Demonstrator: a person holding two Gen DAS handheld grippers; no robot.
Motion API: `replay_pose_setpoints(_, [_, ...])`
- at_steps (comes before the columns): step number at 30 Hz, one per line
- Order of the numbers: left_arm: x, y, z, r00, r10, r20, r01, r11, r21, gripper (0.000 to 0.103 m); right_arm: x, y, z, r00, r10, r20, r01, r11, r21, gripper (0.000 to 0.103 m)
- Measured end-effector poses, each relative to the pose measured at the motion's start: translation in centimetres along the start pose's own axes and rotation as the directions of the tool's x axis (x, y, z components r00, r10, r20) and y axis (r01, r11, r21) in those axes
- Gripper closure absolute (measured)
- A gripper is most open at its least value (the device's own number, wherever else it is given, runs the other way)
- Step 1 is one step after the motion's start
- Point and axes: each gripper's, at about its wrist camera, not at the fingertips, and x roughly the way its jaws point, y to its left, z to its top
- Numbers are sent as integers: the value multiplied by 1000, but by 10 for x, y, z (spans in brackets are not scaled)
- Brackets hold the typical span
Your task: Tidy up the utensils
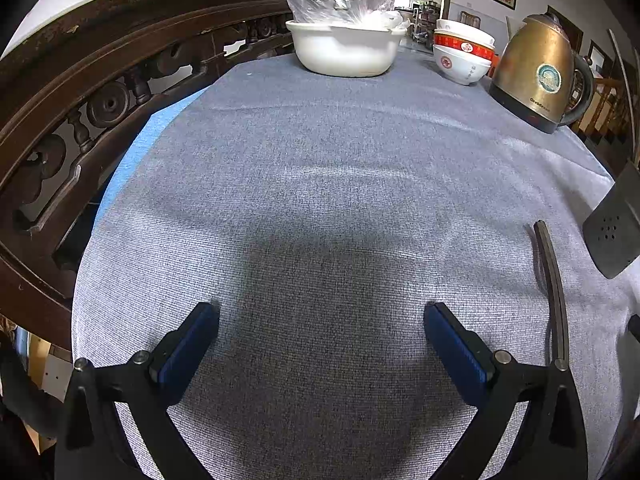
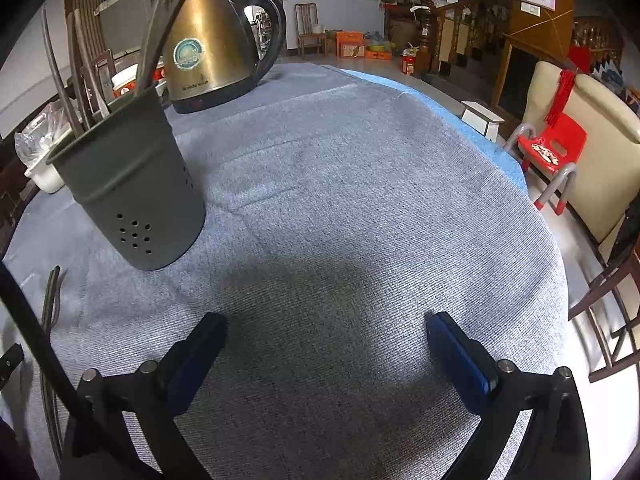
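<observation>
Both grippers are spread wide with nothing between the pads — left gripper [image 1: 322, 316] and right gripper [image 2: 326, 326] each hang over bare grey cloth [image 1: 320, 160]. We read this as a between-picks moment: several utensils [image 2: 80, 64] already stand in the dark holder [image 2: 128, 188], while one pair of thin chopsticks [image 1: 554, 292] lies flat on the cloth, near side, between the two grippers.

Next move, as we judge it: one gripper swings over to that pair, closes across the thin shafts low against the cloth, then lifts and tips them into the holder. Thin, flat-lying sticks on fabric — easy to pinch cloth or catch only one stick.

View differences:
- Left wrist shows the white basin [image 1: 344, 50] with a plastic bag, the stacked bowls [image 1: 464, 54] and the carved wooden chair back [image 1: 100, 92] at far left; the holder appears only as a clipped sliver at the right edge.
- Right wrist shows the whole holder with its contents, the kettle [image 2: 212, 48] just behind it, and the red child's chair [image 2: 554, 148] off the table's right side; the chopsticks sit at its far left edge, partly hidden by a cable.
</observation>
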Motion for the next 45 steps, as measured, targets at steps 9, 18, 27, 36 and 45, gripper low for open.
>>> replay_pose_setpoints(9, [-1, 1, 1, 1000, 2, 0, -2, 1000, -4, 0, 0, -1, 1, 1000, 13, 3, -13, 1000, 5, 0])
replay_pose_setpoints(18, [2, 1, 1, 1000, 2, 0, -2, 1000, -4, 0, 0, -1, 1, 1000, 24, 6, -24, 1000, 10, 0])
replay_pose_setpoints(27, [1, 2, -1, 1000, -10, 3, 10, 1000, -5, 0, -15, 3, 3, 994, 76, -76, -78, 997, -27, 20])
replay_pose_setpoints(36, [0, 5, -1, 999, -33, 12, 33, 999, -20, 0, -40, 118, -8, 822, 421, -382, -481, 874, -72, 69])
replay_pose_setpoints(45, [-1, 6, 0, 999, -42, 16, 43, 999, -27, 0, -14, 163, -10, 768, 444, -461, -523, 851, -53, 91])
